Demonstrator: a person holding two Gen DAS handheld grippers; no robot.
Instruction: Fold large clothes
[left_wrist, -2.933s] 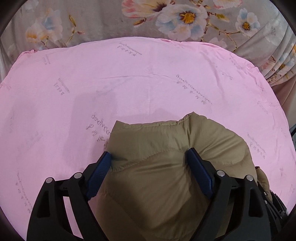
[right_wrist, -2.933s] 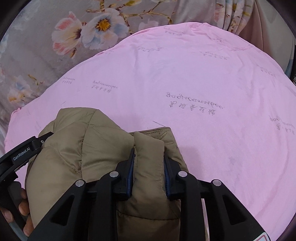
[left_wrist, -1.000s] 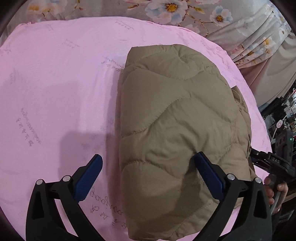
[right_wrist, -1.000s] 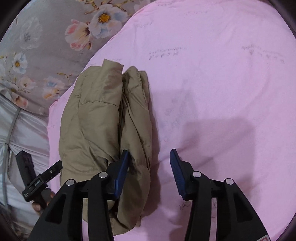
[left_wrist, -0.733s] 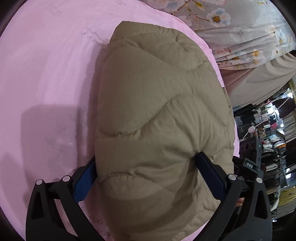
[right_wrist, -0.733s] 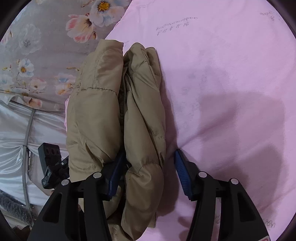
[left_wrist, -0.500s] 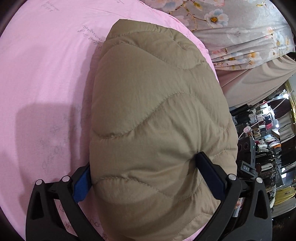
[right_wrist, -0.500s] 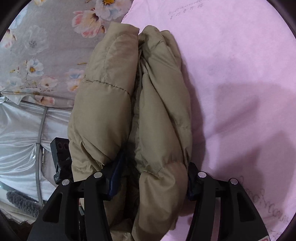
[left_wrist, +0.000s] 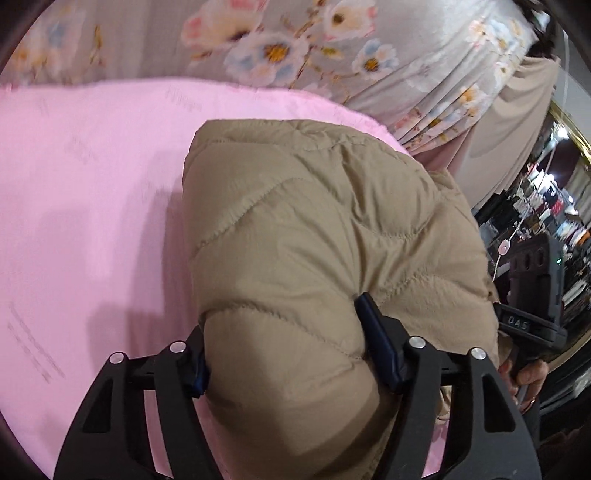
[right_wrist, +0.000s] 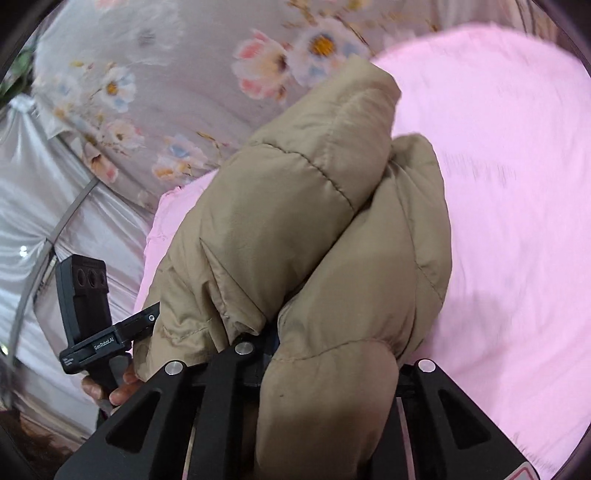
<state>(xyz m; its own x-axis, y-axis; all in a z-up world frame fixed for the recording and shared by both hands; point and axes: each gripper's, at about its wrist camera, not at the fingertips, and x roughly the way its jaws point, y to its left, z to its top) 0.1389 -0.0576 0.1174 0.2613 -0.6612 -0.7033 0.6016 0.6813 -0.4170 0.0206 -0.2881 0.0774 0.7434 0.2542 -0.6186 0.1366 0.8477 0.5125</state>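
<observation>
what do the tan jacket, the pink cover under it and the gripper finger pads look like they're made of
Jacket: looks like matte woven shell, probably nylon or polyester, over puffy fill; wavy quilting seams and swollen channels suggest that.
Pink cover: soft matte fabric with faint printed script, possibly cotton or microfibre; blur hides the weave.
Finger pads of the left gripper: dark blue, smooth, likely rubber or soft plastic on black rigid frames.
</observation>
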